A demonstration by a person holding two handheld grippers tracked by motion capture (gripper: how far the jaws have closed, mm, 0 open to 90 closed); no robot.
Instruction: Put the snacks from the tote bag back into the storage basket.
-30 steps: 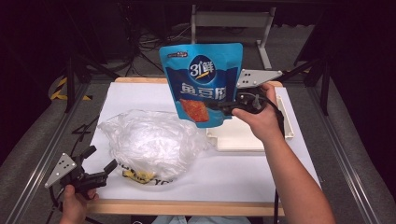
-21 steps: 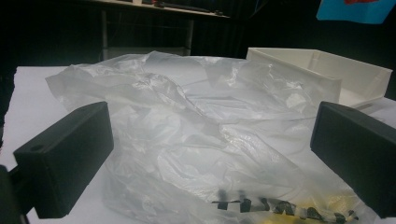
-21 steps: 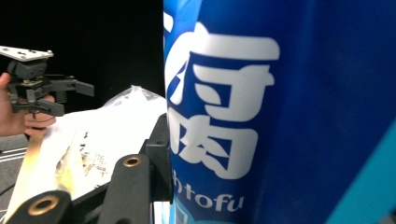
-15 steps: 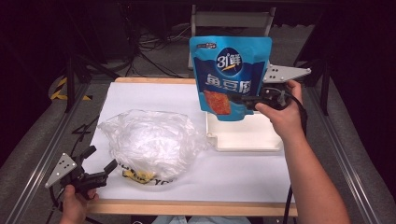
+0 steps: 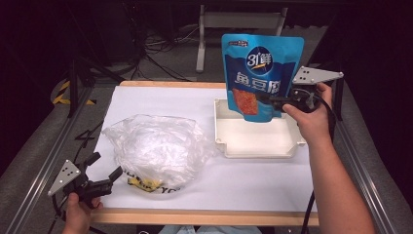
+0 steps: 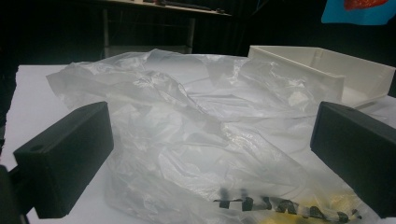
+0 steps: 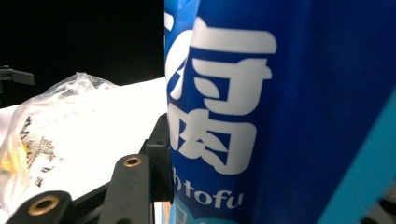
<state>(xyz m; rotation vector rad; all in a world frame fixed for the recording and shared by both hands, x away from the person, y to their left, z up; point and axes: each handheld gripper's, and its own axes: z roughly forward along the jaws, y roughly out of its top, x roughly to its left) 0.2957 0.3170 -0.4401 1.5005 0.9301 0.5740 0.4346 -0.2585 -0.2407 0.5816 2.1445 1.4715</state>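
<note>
While right tongs (image 5: 271, 101) grip pouch (image 5: 261, 68), above tray (image 5: 258, 146)

A recording lab or studio: a wooden-edged tabletop (image 5: 204, 217) covered in white paper stands between grey aluminium frame rails (image 5: 363, 168), with black cables (image 5: 160, 58) strewn over the dark floor beyond its far edge.

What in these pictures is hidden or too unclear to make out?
- Plastic bag contents: high view, crinkled film blurs them.
- Bag's black print: left gripper view, cut off by the bottom edge.
- Blue pouch: its bottom edge hides the white tray far wall.
- Right gripper far jaw: right gripper view, behind the pouch.
</note>
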